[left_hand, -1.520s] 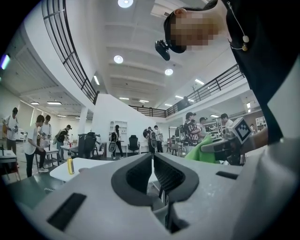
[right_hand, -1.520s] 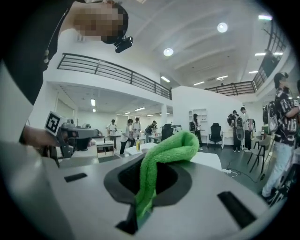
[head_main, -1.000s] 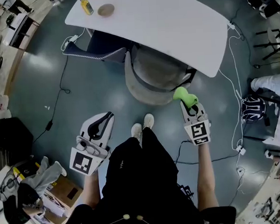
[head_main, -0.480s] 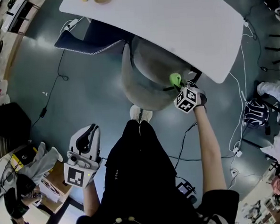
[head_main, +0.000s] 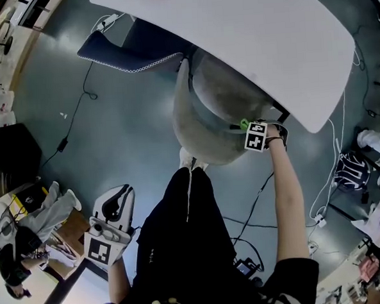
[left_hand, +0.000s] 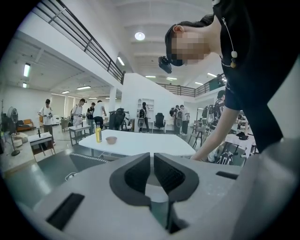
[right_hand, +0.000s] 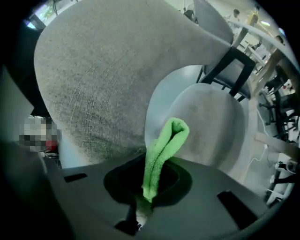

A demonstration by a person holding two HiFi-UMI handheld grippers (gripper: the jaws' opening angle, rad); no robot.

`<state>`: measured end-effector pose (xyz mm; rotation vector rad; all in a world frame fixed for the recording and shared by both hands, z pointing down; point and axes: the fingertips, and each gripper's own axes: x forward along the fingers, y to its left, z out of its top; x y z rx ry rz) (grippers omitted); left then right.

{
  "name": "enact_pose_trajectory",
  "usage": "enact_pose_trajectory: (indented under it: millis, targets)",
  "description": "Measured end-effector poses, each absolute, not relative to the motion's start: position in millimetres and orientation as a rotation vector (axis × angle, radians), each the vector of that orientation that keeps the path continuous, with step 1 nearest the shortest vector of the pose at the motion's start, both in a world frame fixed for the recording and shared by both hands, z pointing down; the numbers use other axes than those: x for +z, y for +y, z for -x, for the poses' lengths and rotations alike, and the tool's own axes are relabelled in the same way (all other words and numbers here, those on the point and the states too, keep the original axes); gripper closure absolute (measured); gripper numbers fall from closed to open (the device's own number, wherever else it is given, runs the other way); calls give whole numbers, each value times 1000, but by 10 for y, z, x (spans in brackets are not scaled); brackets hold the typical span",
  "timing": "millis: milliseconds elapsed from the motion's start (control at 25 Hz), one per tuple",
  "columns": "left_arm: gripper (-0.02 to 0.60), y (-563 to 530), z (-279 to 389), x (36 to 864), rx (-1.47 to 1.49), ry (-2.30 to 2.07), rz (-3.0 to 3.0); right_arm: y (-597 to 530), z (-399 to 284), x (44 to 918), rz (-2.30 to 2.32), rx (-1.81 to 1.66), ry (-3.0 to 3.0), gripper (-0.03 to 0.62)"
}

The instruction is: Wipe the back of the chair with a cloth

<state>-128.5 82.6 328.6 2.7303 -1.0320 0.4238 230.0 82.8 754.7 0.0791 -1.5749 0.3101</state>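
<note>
A grey fabric chair [head_main: 198, 125] is tucked under the white table [head_main: 260, 41], its curved backrest [right_hand: 103, 75] facing me. My right gripper [head_main: 256, 136] is at the right end of the backrest's top edge, shut on a folded green cloth [head_main: 244, 123]. In the right gripper view the cloth [right_hand: 164, 145] sticks up from the right gripper [right_hand: 149, 187], just in front of the backrest; the seat [right_hand: 211, 122] lies beyond. I cannot tell whether cloth and fabric touch. My left gripper [head_main: 118, 199] hangs low at my left side, shut and holding nothing [left_hand: 152, 171].
A dark blue chair [head_main: 129, 49] stands left of the grey one. Cables [head_main: 79, 116] run over the grey floor. A black bag [head_main: 14, 159] and a cardboard box [head_main: 70, 232] sit at the left. A yellow bottle [left_hand: 98, 134] and a bowl [left_hand: 111, 139] stand on the table.
My right gripper has carried the green cloth forward from in front of my feet to the chair's backrest edge. The left gripper has dropped back beside my left leg.
</note>
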Motion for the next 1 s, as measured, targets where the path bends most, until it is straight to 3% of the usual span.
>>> enact_pose_trajectory:
  millis: [320, 1000]
  targets:
    - [565, 945, 1334, 3376, 426, -979, -2727, 951, -2148, 7476, -113, 609, -1689, 575]
    - [565, 874, 1349, 3307, 400, -944, -2747, 1258, -1736, 6565, 20, 733, -1878, 574]
